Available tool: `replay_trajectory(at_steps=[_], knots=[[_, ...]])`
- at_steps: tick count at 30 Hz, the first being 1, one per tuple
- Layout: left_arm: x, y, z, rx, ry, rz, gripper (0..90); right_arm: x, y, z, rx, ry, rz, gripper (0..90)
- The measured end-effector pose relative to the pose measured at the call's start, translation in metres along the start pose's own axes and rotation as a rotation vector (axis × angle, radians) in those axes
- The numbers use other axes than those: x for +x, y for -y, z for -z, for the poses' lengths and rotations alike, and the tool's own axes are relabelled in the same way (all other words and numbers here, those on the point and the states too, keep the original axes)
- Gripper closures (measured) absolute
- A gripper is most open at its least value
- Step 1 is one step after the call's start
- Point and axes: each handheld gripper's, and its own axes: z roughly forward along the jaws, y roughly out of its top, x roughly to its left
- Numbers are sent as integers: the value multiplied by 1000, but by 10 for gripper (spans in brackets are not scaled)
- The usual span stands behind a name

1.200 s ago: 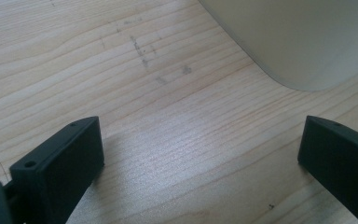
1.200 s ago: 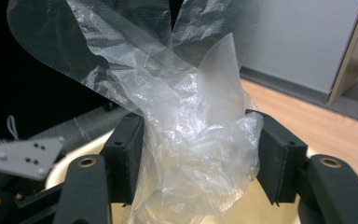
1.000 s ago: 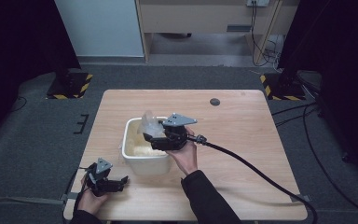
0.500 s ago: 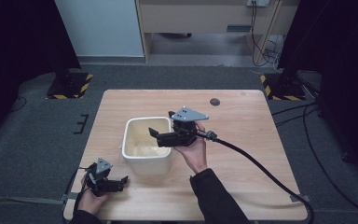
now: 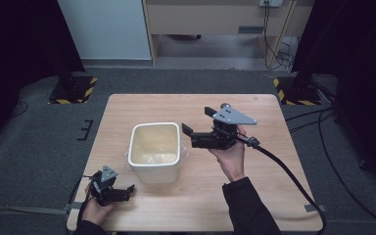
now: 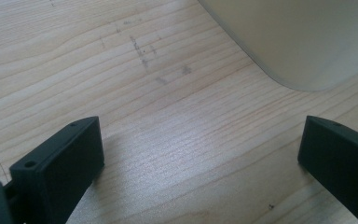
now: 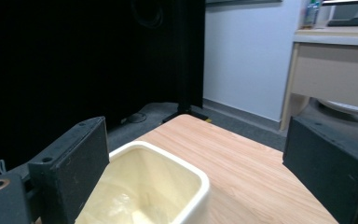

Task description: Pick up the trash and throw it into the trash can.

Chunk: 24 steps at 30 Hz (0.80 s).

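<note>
A cream plastic bin (image 5: 154, 169) stands in the middle of the wooden table (image 5: 264, 196), with crumpled clear plastic (image 5: 152, 157) lying at its bottom. My right gripper (image 5: 197, 121) hovers just right of the bin's rim, open and holding nothing. In the right gripper view the bin (image 7: 186, 175) and the plastic (image 7: 109, 205) lie below and left of the open right gripper (image 7: 196, 144). My left gripper (image 5: 125, 189) rests open near the table's front left corner. In the left gripper view it (image 6: 200, 140) points at the bin's lower corner (image 6: 303, 42).
The table ends close to my left hand (image 5: 95, 210). A thick black cable (image 5: 289, 171) trails from the right gripper across the table's right side. A wooden desk (image 5: 215, 14) and black-and-yellow stand bases (image 5: 73, 90) stand on the floor beyond.
My right gripper has moved from above the bin to its right side and now stands open. The clear plastic it held over the bin now lies inside. The left gripper has stayed put.
</note>
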Motion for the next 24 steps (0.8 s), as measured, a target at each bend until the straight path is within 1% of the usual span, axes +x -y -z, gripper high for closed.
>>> replay_trajectory(at_steps=[4, 6, 8, 10, 13, 15, 17, 21, 24], knots=[[0, 0, 0, 0, 0, 0, 0, -13, 11, 14, 5, 27, -19, 67], [0, 0, 0, 0, 0, 0, 0, -19, 20, 21, 15, 36, -33, 64], [0, 0, 0, 0, 0, 0, 0, -24, 29, 26, 29, 49, -37, 60], [0, 0, 0, 0, 0, 0, 0, -30, 42, 33, 55, 72, -43, 58], [0, 0, 0, 0, 0, 0, 0, -38, 61, 41, 86, 92, -65, 53], [0, 0, 0, -1, 0, 1, 0, -45, 76, 48, 124, 106, -62, 42], [0, 0, 0, -1, 0, 0, 0, -50, 88, 53, 148, 116, -64, 40], [0, 0, 0, -1, 0, 0, 0, -61, 119, 64, 222, 140, -77, 39], [0, 0, 0, -1, 0, 0, 0, -66, 140, 71, 275, 155, -89, 39]])
